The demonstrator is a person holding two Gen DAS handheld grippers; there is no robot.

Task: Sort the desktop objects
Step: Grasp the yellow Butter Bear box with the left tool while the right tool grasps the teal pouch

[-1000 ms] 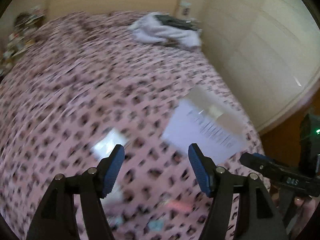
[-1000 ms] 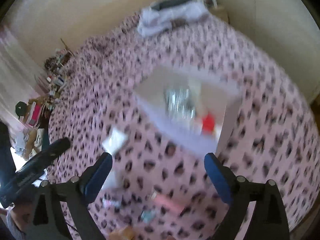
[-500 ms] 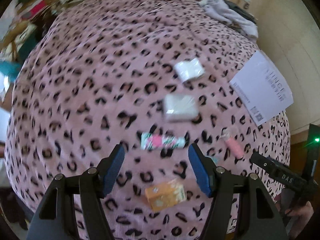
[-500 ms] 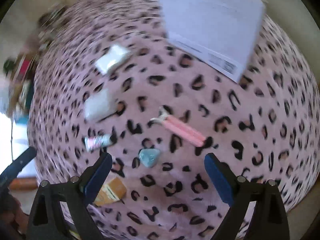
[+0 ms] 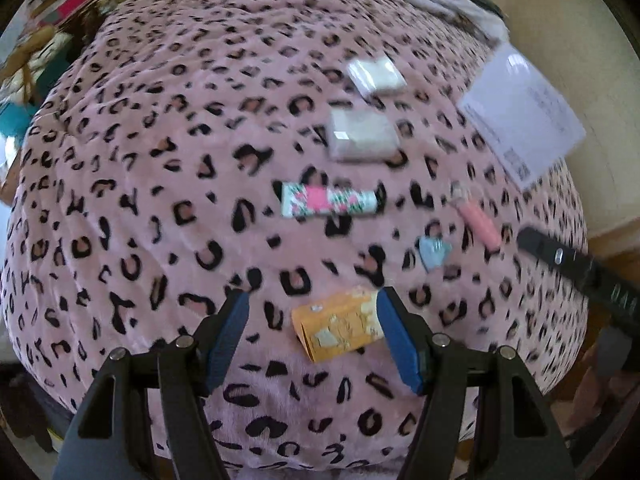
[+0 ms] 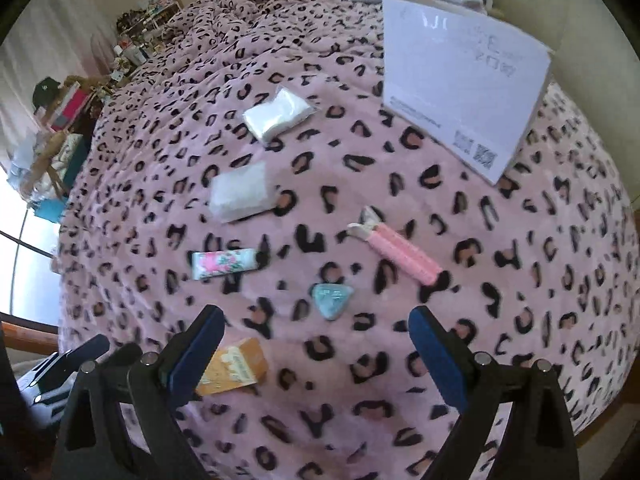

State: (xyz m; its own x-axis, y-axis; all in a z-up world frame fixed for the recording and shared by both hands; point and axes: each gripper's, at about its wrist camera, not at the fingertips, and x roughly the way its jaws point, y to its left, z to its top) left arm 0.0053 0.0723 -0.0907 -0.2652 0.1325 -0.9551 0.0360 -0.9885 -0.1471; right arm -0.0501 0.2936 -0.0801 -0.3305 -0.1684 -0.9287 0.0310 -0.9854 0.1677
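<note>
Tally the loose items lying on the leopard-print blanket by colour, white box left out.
White packets: 2
Pink: 2, the floral tube and the pink clip
Light blue piece: 1
Orange carton: 1
Total: 6

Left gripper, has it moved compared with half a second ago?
Yes. The left gripper has come down toward the orange box, which lay below its jaws and now sits between them, untouched. The jaws stand open.

Both wrist views downward, sharing bedspread point(image 5: 160, 160)
</note>
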